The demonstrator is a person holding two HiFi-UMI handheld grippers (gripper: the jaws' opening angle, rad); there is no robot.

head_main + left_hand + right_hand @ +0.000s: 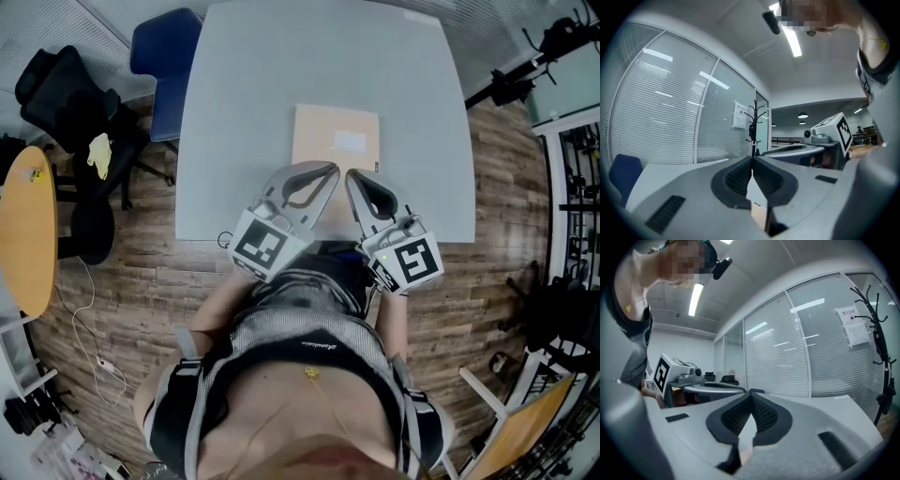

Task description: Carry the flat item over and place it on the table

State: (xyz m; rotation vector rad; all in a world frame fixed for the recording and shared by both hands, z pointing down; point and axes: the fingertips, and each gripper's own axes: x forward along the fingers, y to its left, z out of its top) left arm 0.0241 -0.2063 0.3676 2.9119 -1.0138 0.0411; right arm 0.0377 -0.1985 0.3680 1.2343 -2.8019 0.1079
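Observation:
A flat tan cardboard item point(336, 139) with a white label lies on the grey table point(234, 122), near its front edge. Both grippers hover over the item's near edge, side by side, tips pointing away from the person. My left gripper point(328, 170) is shut with nothing between its pads point(740, 176). My right gripper point(352, 177) is shut too, also with nothing held, its pads point(761, 414) pressed together. Through the gap under the left jaws, a sliver of the tan item point(759, 216) shows. Whether either tip touches the item I cannot tell.
A blue chair point(167, 66) stands at the table's far left corner, a black office chair point(70, 103) further left. A round wooden table point(26, 225) is at the left edge. Shelving point(577, 187) and a coat rack point(754, 124) stand to the right.

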